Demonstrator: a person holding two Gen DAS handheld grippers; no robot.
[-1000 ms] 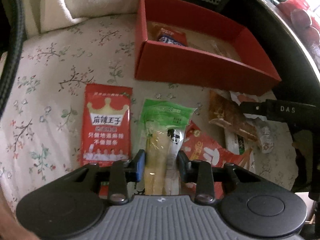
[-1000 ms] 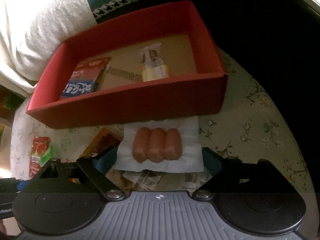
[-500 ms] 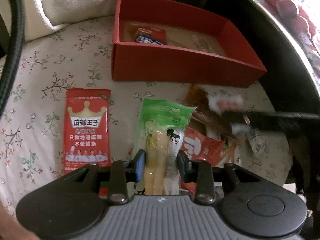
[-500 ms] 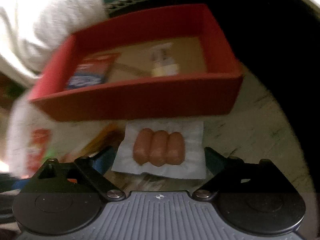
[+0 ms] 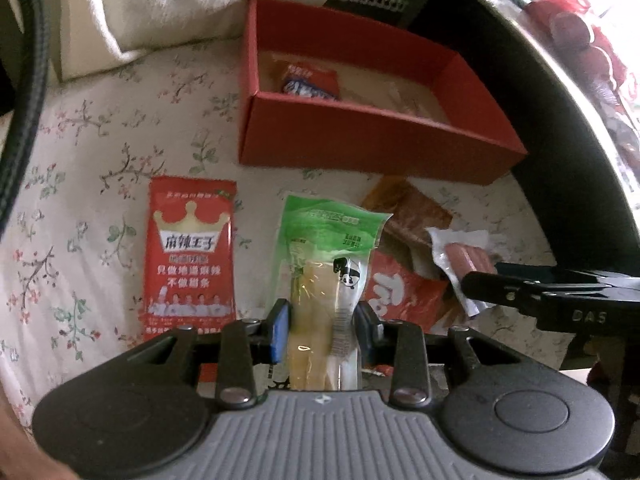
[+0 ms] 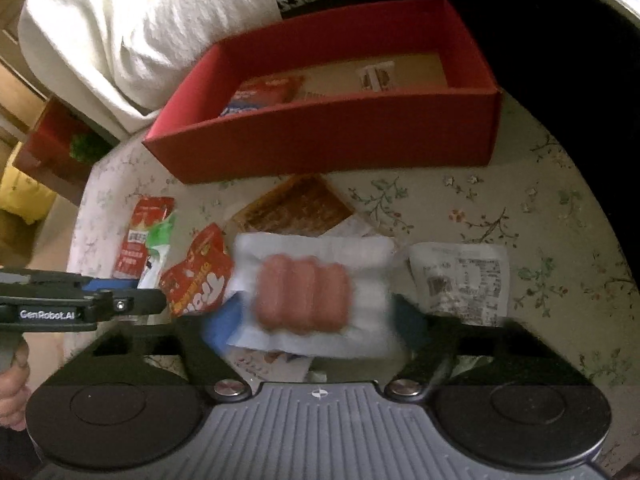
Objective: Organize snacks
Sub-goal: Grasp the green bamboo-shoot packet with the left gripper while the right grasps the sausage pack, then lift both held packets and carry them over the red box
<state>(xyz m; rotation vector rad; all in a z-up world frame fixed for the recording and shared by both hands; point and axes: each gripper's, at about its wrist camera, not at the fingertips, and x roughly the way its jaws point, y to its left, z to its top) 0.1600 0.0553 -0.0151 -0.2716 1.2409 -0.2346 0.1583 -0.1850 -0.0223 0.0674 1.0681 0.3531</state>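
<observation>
Floral cloth covers the whole work surface; white bedding bunched at far edge behind the box. Red box sits open-topped on the cloth, far side of the snack pile, w/ a red/blue pkt inside toward its left end and a small clear pkt toward the right. Loose snacks lie in front of the box: red crown pkt flat on the cloth, left of the rest and apart from them; brown pkt nearest the box front wall; red/orange pkt partly under its neighbours; white printed pkt off to the right. L gripper narrow, blue pads clamped on the lower part of the green bamboo-shoot pkt, pkt pointing away toward the box. R gripper jaws closing, sausage pkt (3 sausages in clear/white wrap) between them; contact w/ the pads can't tell, frame is motion-blurred. Sausage pkt sits over the pile, short of the box, not in it. In L wrist view the R gripper finger overlaps the sausage pkt's near edge. A hand shows at far left of R wrist view.
</observation>
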